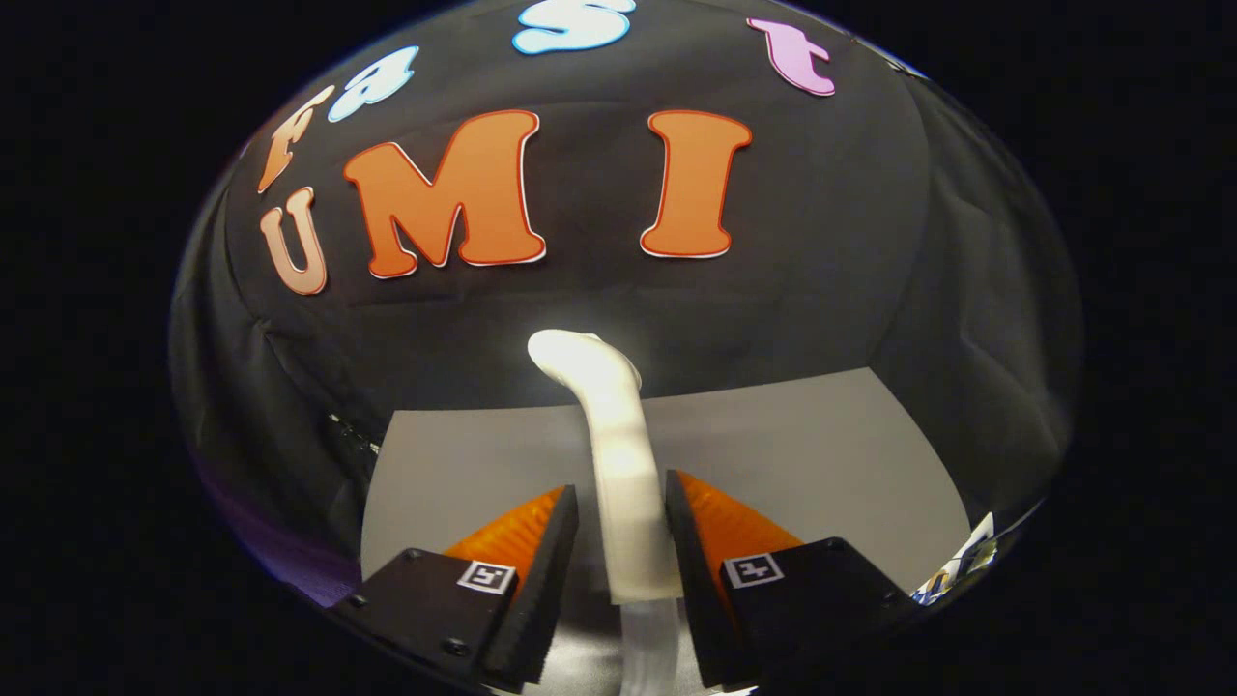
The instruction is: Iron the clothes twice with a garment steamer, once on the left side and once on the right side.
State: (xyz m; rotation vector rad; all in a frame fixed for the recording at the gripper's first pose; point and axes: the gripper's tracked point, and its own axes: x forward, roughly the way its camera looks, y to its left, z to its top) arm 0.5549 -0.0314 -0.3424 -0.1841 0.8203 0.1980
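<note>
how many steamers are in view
1. The white steamer stands between the gripper fingers, its curved head rising beyond them over the grey table. The right finger touches it; a gap shows at the left.

A pale grey desk (802, 454) spreads out flat and bare, its surface smooth and evenly lit, a little shinier on its near part. Behind it hangs the booth's black cloth wall (841, 251) (creased in soft folds down both sides), which meets the desk along the far edge. At the desk's near right corner lies a small, colourful printed scrap (966, 561), too blurred and too small to make out.
</note>
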